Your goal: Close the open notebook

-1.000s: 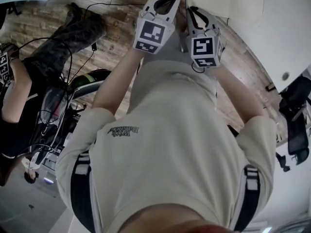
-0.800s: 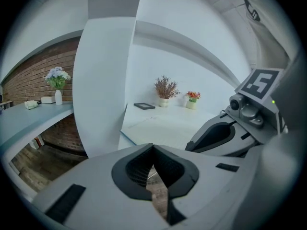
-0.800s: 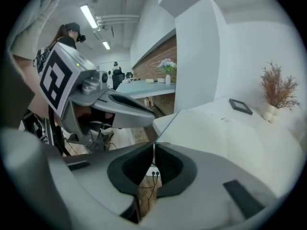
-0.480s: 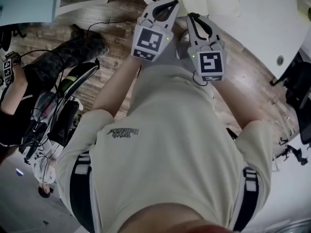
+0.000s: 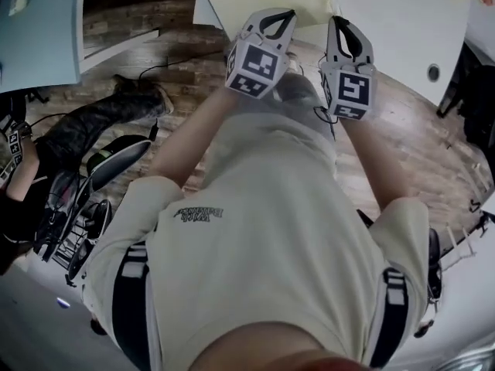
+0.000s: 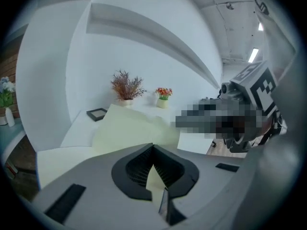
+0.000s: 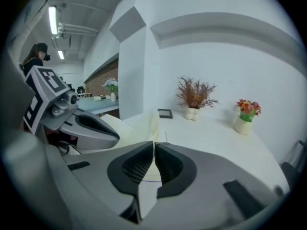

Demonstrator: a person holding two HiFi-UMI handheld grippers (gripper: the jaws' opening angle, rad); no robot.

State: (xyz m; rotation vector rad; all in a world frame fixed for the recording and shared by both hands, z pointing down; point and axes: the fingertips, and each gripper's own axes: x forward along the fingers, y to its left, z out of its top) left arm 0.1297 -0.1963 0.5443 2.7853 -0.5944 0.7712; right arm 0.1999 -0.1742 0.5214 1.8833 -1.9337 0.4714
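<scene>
White table [image 7: 216, 138] carries a pale yellow open notebook [image 6: 129, 128] near its front edge; just short of the notebook, side by side, the left gripper [image 6: 152, 145] is closed and empty, and the right gripper [image 7: 154, 143] has just been closing, its jaws together with nothing between them

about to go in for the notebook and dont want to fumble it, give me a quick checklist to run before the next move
1. Notebook in view: ok. The pale yellow notebook lies on the white table.
2. Left gripper empty: ok, jaws together with nothing between.
3. Right gripper empty: ok. Its jaws have just been closing and are now together on nothing.
4. Jaws open for a page: not ok, both shut.
5. Contact with the notebook: not ok, neither gripper touches it.
6. Which side to fold over: cannot tell, no spine shows.
7. Clutter: ok. The picture frame and flower pot stand beyond the pages.
</scene>
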